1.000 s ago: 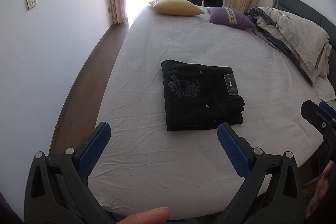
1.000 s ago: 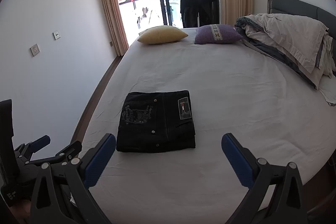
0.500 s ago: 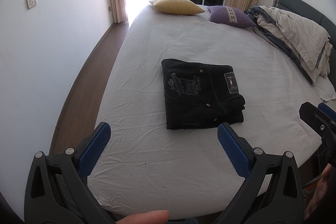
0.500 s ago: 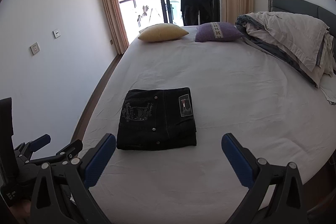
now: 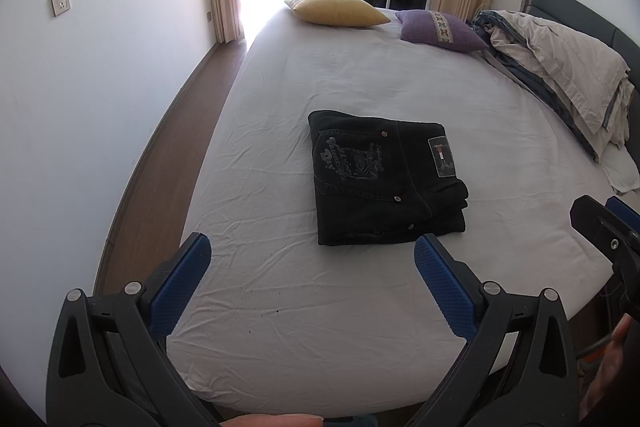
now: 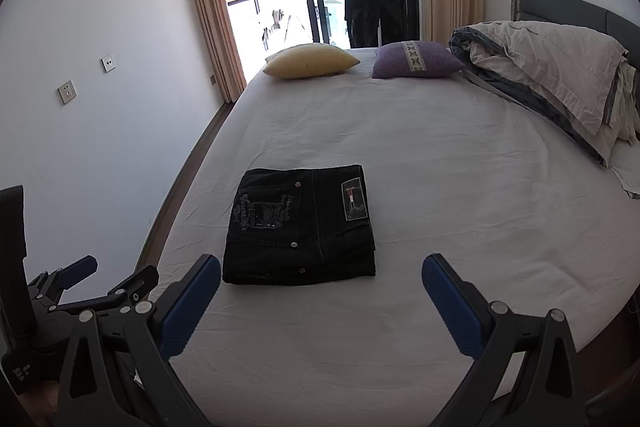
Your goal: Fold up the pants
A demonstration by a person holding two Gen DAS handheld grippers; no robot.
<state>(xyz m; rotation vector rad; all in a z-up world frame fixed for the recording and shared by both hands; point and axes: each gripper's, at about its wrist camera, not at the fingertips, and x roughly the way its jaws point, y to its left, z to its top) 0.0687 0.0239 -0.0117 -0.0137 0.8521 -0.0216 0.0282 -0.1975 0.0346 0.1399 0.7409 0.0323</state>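
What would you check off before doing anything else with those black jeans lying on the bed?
1. Folded black denim jeans form a compact rectangle: ok.
2. Edges line up: not ok, layers stick out unevenly at one corner in the left wrist view.
3. Jeans lie flat on the white bed sheet, away from its edges: ok.
4. Left gripper is open and holds nothing: ok.
5. Right gripper is open and holds nothing: ok.
6. Yellow cushion and purple cushion lie apart from the jeans: ok.
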